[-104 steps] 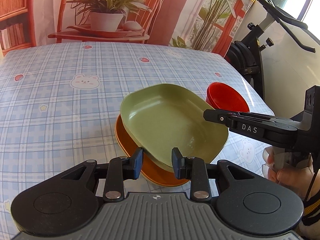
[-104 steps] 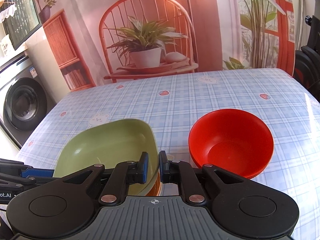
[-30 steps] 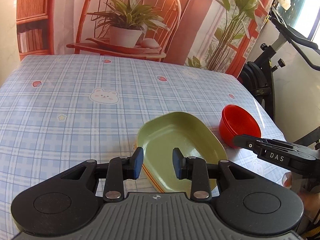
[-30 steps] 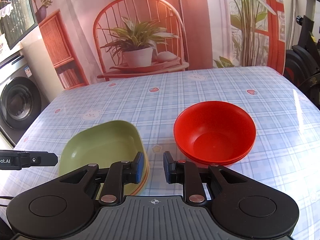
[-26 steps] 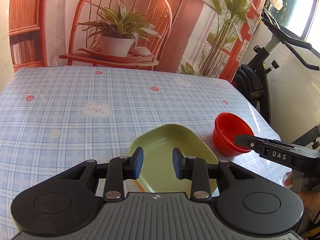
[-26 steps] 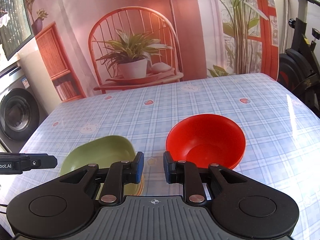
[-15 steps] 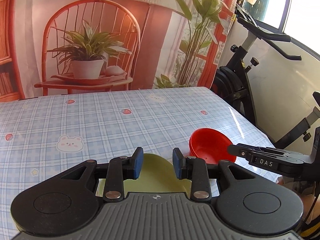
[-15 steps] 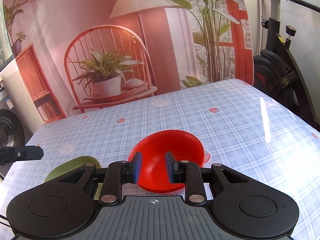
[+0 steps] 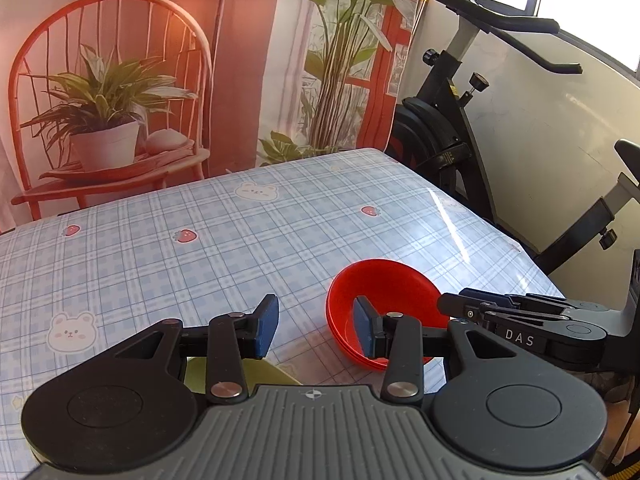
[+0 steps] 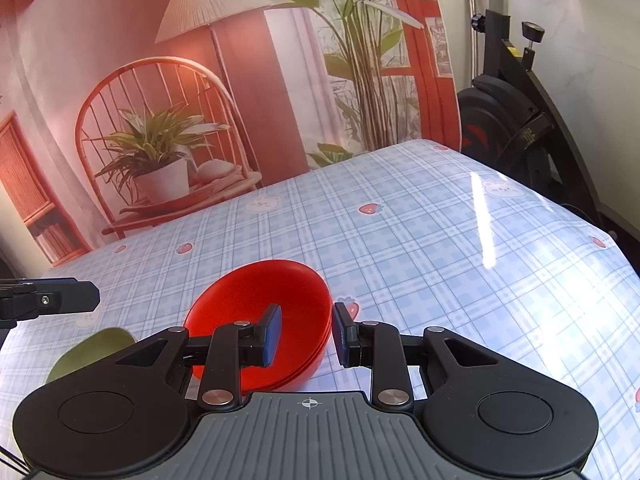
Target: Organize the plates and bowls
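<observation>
A stack of red bowls [image 9: 384,292] [image 10: 256,312] rests on the blue checked tablecloth [image 9: 200,264]. Only a sliver of the green plate [image 9: 244,374] [image 10: 90,350] shows, low and to the left of the bowls. My left gripper [image 9: 315,330] hovers just left of the bowls; its jaws are opening and hold nothing. My right gripper [image 10: 306,334] is open over the near right rim of the bowls. That rim shows in the gap, and the pads do not press on it. Each gripper also appears in the other's view, the right gripper [image 9: 452,304] and the left gripper [image 10: 60,300].
The table's right edge [image 9: 532,264] lies close beyond the bowls, with a black exercise bike [image 9: 452,128] standing past it. A printed backdrop [image 9: 180,80] of a chair and plants hangs behind the far edge. Bare tablecloth stretches left of and behind the bowls.
Both views have drawn back and swung right, so the green plate has slid almost out of sight. The left jaws have spread wider. The right jaws have widened a little.
</observation>
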A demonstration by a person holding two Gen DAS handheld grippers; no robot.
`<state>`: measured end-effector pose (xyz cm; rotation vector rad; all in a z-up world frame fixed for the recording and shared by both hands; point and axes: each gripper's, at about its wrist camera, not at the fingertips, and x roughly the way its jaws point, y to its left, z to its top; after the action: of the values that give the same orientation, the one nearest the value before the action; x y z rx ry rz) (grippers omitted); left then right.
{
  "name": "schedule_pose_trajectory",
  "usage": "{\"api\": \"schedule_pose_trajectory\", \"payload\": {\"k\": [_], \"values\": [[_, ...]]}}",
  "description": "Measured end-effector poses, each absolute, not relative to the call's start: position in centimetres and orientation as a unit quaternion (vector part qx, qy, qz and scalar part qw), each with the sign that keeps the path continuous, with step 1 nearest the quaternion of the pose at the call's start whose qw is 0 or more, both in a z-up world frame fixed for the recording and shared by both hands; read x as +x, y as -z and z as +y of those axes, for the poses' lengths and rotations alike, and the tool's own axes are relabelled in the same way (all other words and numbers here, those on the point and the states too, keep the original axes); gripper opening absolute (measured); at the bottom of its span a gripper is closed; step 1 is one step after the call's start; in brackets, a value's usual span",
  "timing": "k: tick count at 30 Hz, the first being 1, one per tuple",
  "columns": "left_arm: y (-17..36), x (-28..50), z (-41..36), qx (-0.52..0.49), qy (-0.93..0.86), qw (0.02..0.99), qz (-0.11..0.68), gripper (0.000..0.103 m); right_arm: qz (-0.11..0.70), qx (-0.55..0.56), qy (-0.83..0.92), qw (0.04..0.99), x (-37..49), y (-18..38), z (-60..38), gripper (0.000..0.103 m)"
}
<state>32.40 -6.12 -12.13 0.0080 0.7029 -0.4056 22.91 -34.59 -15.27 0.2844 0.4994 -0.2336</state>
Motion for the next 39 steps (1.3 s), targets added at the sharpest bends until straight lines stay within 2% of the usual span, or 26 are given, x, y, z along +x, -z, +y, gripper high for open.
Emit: {"api": "schedule_pose_trajectory", "payload": {"k": [15, 32, 39], "values": [[16.2, 37.2, -8.8, 0.001, 0.207, 0.888, 0.410, 0.043, 0.261, 0.184, 0.120, 0.940, 24.1, 16.8, -36.3, 0.030], [19.2, 38.5, -10.2, -0.027, 0.202, 0.869, 0.451, 0.042, 0.278, 0.218, 0.106, 0.929, 25.2, 18.4, -36.4, 0.026], [19.0, 37.8, -10.1, -0.035, 0.200, 0.876, 0.437, 0.026, 0.281, 0.217, 0.101, 0.930, 25.3, 18.4, -36.0, 0.023]]}}
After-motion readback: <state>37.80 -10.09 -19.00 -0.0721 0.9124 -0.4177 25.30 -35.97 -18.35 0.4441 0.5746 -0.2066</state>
